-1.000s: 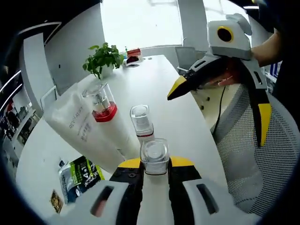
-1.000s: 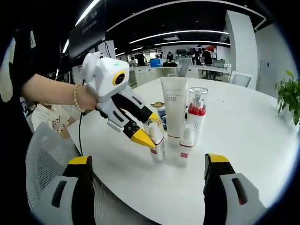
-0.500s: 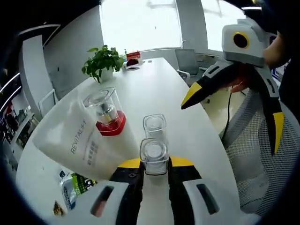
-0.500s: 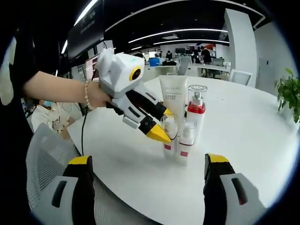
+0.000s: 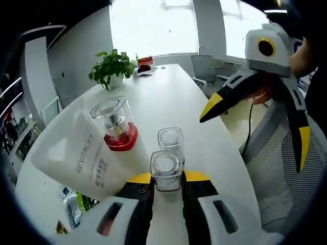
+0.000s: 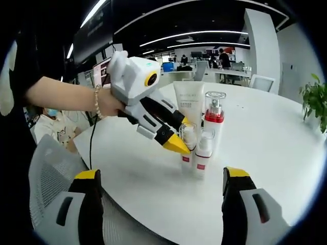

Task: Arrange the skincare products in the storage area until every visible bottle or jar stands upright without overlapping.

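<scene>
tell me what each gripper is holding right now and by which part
The left gripper is shut on a small bottle, gripping its clear cap. The right gripper is open and holds nothing.

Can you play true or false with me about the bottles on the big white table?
1. The left gripper is shut on a small clear-capped bottle. True.
2. The pump bottle with the red collar is lying on its side. False: it stands upright beside the white tube.
3. The right gripper is holding the white tube. False: its fingers are spread wide with nothing between them.
4. A green potted plant sits at the far end of the table. True.
5. A second small clear-capped bottle stands right next to the one being held. True.
</scene>
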